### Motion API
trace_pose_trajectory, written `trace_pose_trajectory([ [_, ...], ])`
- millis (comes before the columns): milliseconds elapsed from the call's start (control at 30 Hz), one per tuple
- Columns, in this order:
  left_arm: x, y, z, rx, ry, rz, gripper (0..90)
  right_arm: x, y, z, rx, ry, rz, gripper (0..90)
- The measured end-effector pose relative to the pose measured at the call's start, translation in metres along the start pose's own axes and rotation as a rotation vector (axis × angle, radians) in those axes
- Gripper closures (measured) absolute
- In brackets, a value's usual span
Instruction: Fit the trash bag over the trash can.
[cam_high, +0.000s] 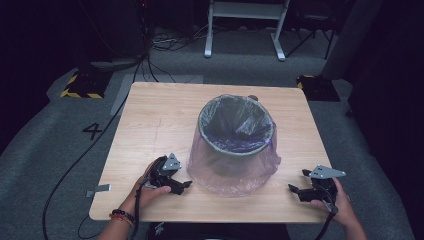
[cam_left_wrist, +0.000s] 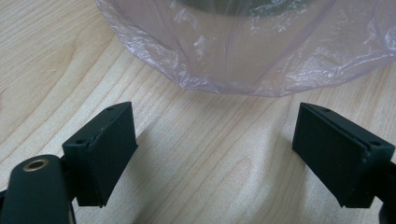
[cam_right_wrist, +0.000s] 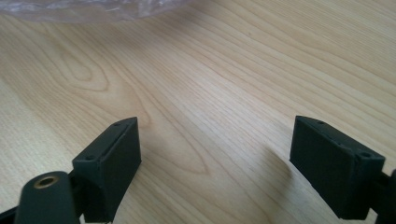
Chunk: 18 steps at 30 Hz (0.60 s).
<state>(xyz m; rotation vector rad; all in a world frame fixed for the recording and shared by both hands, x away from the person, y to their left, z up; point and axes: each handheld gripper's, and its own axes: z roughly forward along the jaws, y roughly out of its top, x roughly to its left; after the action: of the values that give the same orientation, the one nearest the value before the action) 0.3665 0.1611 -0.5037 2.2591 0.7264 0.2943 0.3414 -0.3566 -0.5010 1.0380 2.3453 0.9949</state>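
Both tongs stand wide and empty: left gripper (cam_high: 186, 185) just short of the bag (cam_high: 235, 172) draped over the bin (cam_high: 235, 131), right gripper (cam_high: 293, 189) farther off. A careless pinch could tear the film (it's thin) or tip the bin.

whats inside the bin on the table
The bin is lined with a thin plastic bag folded over its rim and down its outside. The dark interior looks empty; its bottom is too shadowed to tell.

A grey bin (cam_high: 236, 131) lined with a translucent bag (cam_high: 232, 170) stands upright mid-table.
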Motion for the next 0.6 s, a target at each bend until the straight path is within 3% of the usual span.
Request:
trace_pose_trajectory([
  [200, 0.0003, 0.0001, 0.0002, 0.000, -0.004, 0.002, 13.4, -0.0045, -0.0041, -0.0002, 0.004, -0.005, 0.083, 14.1],
  [600, 0.0005, 0.0007, 0.0007, 0.002, -0.005, 0.005, 12.9, -0.0055, -0.0020, 0.0023, 0.006, -0.004, 0.084, 13.0],
])
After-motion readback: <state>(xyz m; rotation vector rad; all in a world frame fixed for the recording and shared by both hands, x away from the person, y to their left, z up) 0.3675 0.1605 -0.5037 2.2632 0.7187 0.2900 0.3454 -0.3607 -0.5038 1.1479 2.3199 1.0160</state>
